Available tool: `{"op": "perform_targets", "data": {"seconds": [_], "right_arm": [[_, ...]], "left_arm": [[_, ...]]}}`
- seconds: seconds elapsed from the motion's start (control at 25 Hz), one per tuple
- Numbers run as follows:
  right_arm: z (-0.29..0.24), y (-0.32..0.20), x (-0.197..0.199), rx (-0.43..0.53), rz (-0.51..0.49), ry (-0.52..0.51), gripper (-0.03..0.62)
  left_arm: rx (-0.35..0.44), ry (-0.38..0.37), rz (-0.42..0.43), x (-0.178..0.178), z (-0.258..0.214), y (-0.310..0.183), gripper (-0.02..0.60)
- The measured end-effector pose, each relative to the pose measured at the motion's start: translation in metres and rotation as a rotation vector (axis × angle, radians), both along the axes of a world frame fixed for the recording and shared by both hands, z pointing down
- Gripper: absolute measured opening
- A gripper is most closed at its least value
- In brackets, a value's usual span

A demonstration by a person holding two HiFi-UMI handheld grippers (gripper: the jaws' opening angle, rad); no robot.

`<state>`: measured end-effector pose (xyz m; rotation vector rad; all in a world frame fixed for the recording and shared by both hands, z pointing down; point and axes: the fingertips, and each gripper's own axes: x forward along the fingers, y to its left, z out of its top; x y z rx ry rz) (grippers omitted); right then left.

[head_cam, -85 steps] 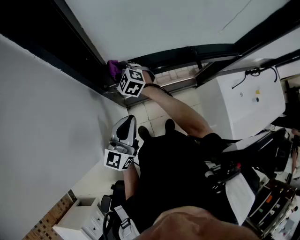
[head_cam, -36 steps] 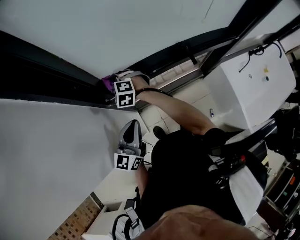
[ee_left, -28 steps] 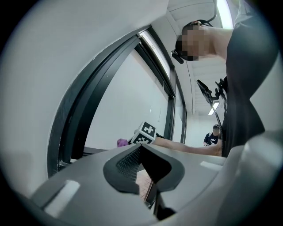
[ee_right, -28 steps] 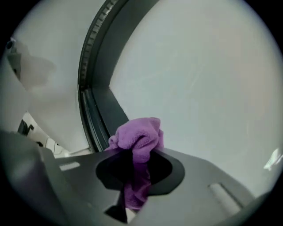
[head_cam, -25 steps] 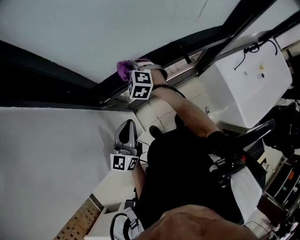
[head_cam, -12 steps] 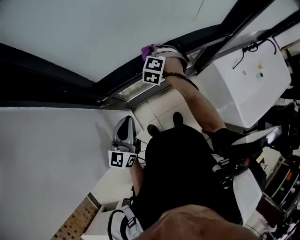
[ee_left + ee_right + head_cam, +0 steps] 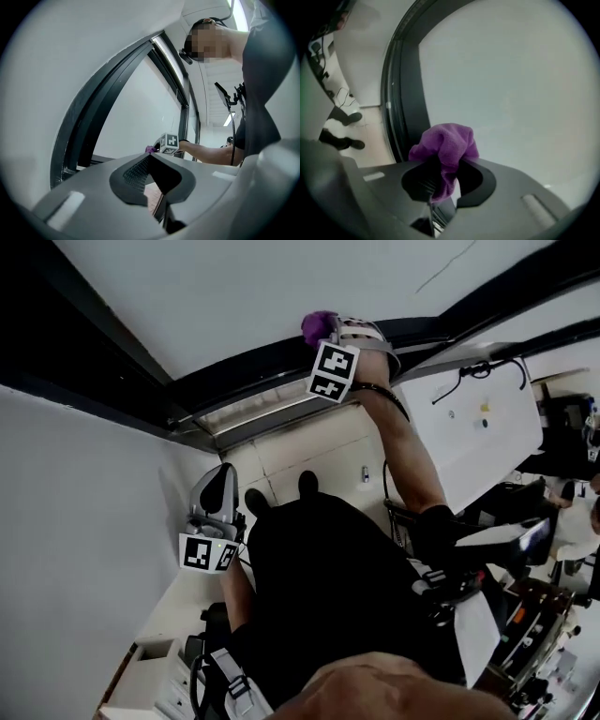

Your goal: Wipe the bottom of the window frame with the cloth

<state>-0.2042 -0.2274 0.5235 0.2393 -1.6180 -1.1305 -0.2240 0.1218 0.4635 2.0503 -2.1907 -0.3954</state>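
A purple cloth [image 7: 317, 326] is bunched in my right gripper [image 7: 325, 337], which is shut on it, up against the dark bottom bar of the window frame [image 7: 253, 381]. In the right gripper view the cloth [image 7: 445, 143] bulges out above the jaws, in front of the glass [image 7: 511, 84] and just right of the dark frame [image 7: 405, 93]. Whether it touches the frame I cannot tell. My left gripper [image 7: 225, 474] hangs low beside the person's hip, shut and empty [image 7: 150, 159]. From there I see the right gripper's marker cube [image 7: 168, 142] and the cloth [image 7: 150, 149] far off.
A white cabinet [image 7: 469, 418] with a cable stands right of the reaching arm, below the window. Pale floor tiles [image 7: 309, 451] and the person's shoes [image 7: 281, 491] lie underneath. A white wall [image 7: 75, 521] fills the left. Equipment crowds the lower right.
My right gripper has carried the cloth rightward along the bottom of the window frame, away from the left corner. The left gripper has stayed by the person's side.
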Motion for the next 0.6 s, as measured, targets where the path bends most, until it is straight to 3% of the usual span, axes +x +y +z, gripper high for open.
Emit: {"op": "perform_targets", "data": {"seconds": [0.16,0.28,0.4,0.52,0.6], "right_arm": [[0.033,0.013,0.015,0.056,-0.118,0.256,0.053],[0.016,0.017,0.027,0.082,-0.096,0.265,0.06],[0.015,-0.01,0.012,0.201,-0.095,0.233,0.063],[0.036,0.011,0.037,0.184,-0.108,0.412,0.061],[0.033,0.028,0.055,0.138,-0.094,0.436,0.061]], "left_arm": [[0.014,0.014,0.008,-0.002,0.005,-0.001,0.0],[0.021,0.025,0.014,-0.003,0.005,-0.001,0.0],[0.025,0.028,0.055,0.006,0.009,-0.008,0.0],[0.005,-0.002,0.112,0.019,0.014,-0.012,0.0],[0.004,-0.01,0.121,0.02,0.014,-0.013,0.0]]}}
